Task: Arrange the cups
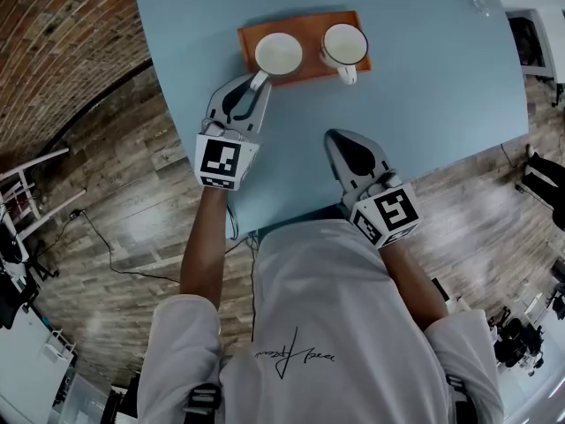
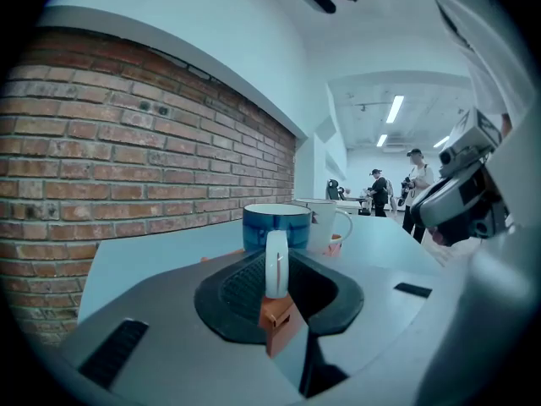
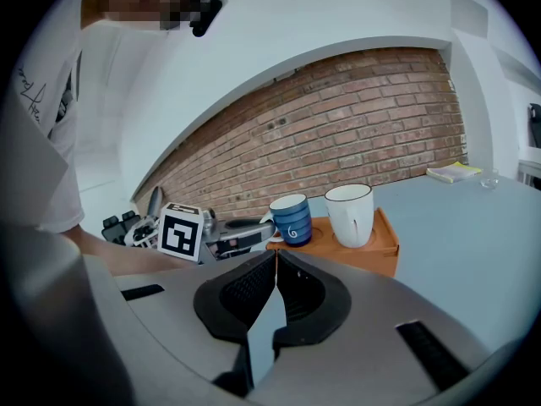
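Pinching the handle (image 2: 276,265) of the blue cup (image 2: 276,225) — firmly, it seems — the left gripper (image 1: 257,84) should move slowly, cup level, while the right gripper (image 1: 335,137) rests clenched, empty.

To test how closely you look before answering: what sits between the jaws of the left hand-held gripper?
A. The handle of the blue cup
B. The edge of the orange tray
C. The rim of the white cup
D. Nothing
A: in the left gripper view the white handle of the blue cup stands upright between the jaws of the left hand-held gripper.
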Demonstrator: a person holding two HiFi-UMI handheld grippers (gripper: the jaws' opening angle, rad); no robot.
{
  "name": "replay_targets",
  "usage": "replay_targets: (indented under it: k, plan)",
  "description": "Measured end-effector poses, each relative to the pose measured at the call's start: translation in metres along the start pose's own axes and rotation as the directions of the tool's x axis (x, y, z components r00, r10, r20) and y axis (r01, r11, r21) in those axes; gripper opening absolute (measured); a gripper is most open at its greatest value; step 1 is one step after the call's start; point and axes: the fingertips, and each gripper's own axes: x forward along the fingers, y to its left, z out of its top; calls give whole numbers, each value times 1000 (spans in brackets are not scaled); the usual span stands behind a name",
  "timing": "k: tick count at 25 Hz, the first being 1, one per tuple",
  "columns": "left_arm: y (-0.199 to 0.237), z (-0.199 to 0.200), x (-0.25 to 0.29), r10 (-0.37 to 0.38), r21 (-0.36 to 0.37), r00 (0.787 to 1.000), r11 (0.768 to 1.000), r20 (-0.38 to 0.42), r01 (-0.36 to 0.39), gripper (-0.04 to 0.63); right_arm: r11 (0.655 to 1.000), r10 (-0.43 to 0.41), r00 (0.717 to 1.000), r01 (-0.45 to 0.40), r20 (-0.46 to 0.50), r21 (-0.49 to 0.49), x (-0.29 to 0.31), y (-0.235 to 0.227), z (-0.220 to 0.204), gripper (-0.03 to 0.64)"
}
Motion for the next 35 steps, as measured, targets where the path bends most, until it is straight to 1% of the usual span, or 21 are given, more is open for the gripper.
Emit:
replay_targets:
  k: [8,14,22,28,32,35]
  plan:
    - [-8,-1,-2,87,-33,996,996,6,-87,60,1000,8,1000,-8,6,-5,-2,1,0,23]
    - [-12,-1,-4,156,-67,988,986,7,-156,60,1000,7,1000,-7,10,-8,-5,1,-1,23]
    - [-15,1,-2,264,-113,964,959,21,-260,58,1000,5,1000,-5,14,-9,-8,0,0,23]
    - [-19,2,0,316,-130,949,942,24,-310,58,1000,1,1000,-1,14,-14,-13,-2,-1,23]
    - [-18,2,-1,355,-136,934,927,23,-349,58,1000,5,1000,-5,14,-15,-13,1,0,23]
    - [-19,3,-1,391,-152,920,911,22,-383,58,1000,6,1000,-5,13,-21,-16,0,-1,23]
